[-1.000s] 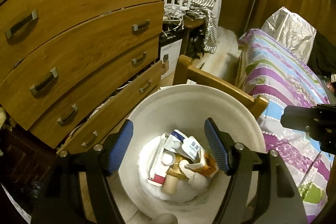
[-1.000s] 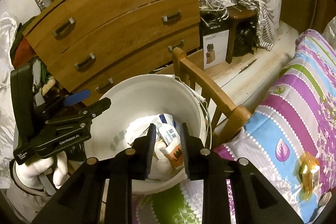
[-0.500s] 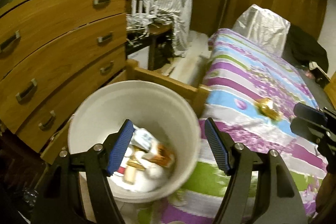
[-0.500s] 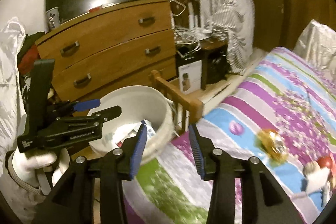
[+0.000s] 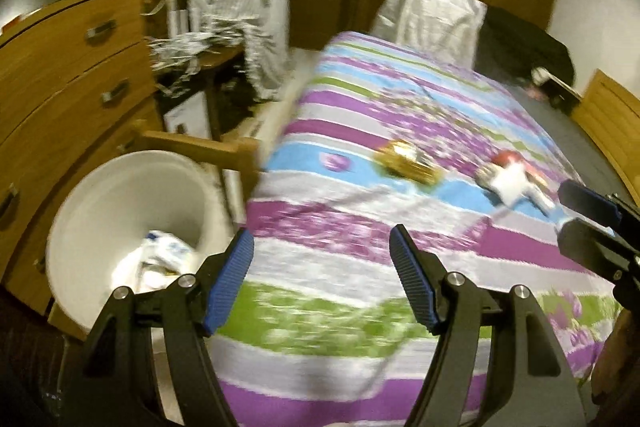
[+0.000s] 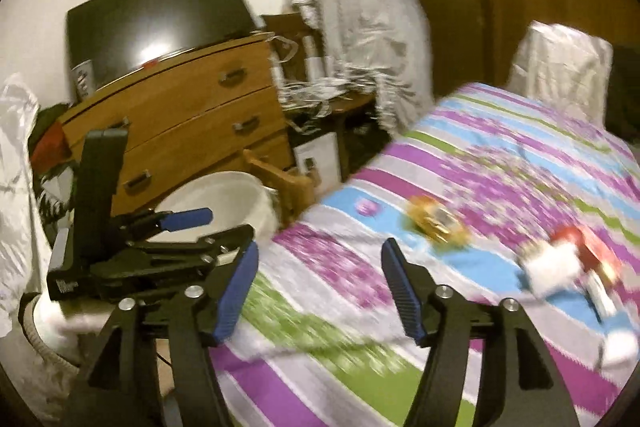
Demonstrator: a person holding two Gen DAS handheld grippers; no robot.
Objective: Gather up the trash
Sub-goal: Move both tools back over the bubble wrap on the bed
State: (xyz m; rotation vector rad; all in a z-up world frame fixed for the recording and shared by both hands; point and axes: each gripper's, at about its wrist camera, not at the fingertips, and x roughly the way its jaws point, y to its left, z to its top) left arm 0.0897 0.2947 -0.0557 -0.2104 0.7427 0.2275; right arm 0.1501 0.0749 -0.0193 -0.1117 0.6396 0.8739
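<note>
Bed litter, next pickup pending.
Both grippers, left [image 5: 322,279] and right [image 6: 318,287], had jaws apart and empty; best approach: straddle gold wrapper [image 6: 438,223] squarely on bedspread [image 6: 500,163], then carry to bucket [image 5: 120,203].

My left gripper [image 5: 322,283] hangs with jaws spread over bare striped bedspread [image 5: 360,307], open ground ahead. Up the frame, right of centre, the gold wrapper [image 5: 408,167] and red-and-white trash [image 5: 512,179] lie apart, a gap between them. At right, my right gripper [image 5: 596,223] crowds that edge. At lower left, the white bucket [image 5: 100,195] sits hemmed by the dresser [image 5: 60,67] and wooden bedpost [image 5: 200,147].
</note>
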